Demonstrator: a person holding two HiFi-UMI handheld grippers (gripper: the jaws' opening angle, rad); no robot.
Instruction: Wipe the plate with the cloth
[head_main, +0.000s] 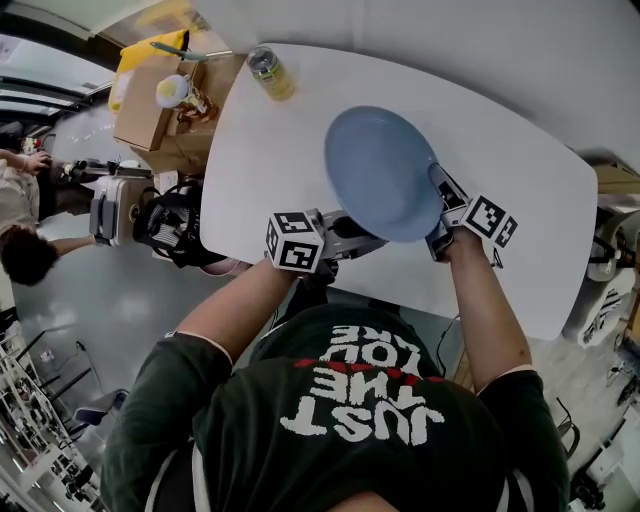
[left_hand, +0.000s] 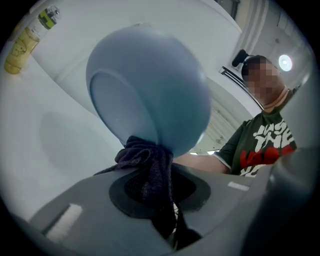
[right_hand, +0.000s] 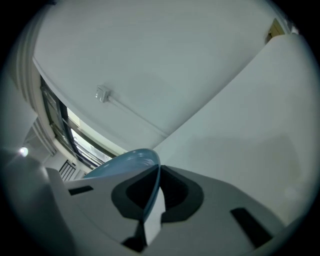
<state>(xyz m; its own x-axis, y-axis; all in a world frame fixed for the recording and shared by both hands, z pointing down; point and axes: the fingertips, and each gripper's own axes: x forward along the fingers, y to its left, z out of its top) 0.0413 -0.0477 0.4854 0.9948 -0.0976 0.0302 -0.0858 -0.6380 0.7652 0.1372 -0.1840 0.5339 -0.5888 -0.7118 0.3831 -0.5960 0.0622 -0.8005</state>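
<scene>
A light blue plate (head_main: 382, 170) is held up on edge above the white table (head_main: 520, 180). My right gripper (head_main: 440, 215) is shut on the plate's rim at its right side; the rim (right_hand: 150, 187) runs thin between the jaws in the right gripper view. My left gripper (head_main: 345, 235) is shut on a dark purple cloth (left_hand: 147, 167), bunched between its jaws. The cloth touches the lower edge of the plate's underside (left_hand: 150, 95), which fills the left gripper view.
A yellow bottle (head_main: 270, 72) stands at the table's far left edge; it also shows as the bottle (left_hand: 22, 42) in the left gripper view. Cardboard boxes (head_main: 165, 100) and gear sit on the floor to the left. A person (head_main: 25, 230) is at the far left.
</scene>
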